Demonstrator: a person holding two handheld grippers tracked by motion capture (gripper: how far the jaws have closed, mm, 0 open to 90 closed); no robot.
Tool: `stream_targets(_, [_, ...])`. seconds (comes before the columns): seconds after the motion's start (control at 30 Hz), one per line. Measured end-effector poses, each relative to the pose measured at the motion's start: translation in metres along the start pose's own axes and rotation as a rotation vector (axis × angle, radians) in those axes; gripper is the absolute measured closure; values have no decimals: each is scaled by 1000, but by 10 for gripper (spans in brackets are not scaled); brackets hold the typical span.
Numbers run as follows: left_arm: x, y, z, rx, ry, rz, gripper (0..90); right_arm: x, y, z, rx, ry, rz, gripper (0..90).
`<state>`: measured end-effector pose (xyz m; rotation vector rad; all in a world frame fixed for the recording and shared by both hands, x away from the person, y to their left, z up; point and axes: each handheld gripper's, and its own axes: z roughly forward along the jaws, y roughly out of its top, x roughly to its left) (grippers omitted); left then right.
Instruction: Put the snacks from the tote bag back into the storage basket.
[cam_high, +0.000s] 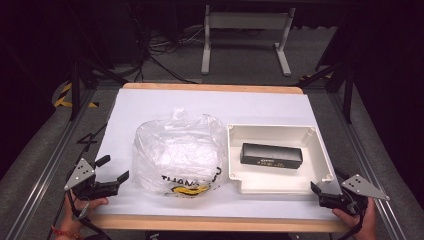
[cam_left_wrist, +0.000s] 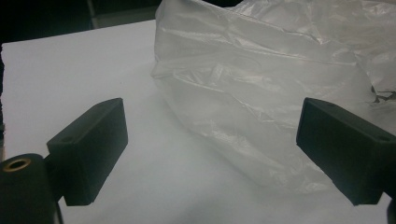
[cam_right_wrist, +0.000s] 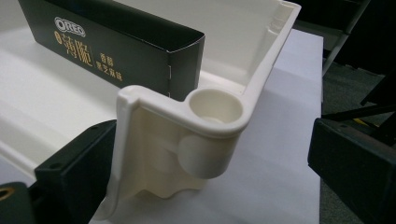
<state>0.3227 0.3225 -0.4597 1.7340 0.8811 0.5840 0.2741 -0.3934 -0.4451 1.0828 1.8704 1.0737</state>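
My left hand-held gripper (cam_high: 111, 169) hovers spread at the worktop's (cam_high: 150, 102) near left corner, my right hand-held gripper (cam_high: 325, 191) spread at the near right corner, its jaws straddling the cream plastic tray's (cam_right_wrist: 261, 70) corner post. The crinkled clear plastic bag (cam_high: 177, 152) mid-worktop looks light, limp and slippery; I'd pinch a bunched fold. The black cardboard biscuit box (cam_high: 271, 155) in the tray seems light, stiff and crushable; I'd clamp its long sides.

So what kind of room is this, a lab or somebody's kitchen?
Most likely a lab or recording studio, not a kitchen. The white table stands among dark curtains, cables trail across the grey floor, and a person holds tongs, left and right, at its near edge.
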Motion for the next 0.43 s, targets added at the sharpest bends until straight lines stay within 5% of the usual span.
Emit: stream_targets(0.43, [1, 0, 0, 1, 3, -12, 98, 0, 0, 0, 8, -3, -3, 41])
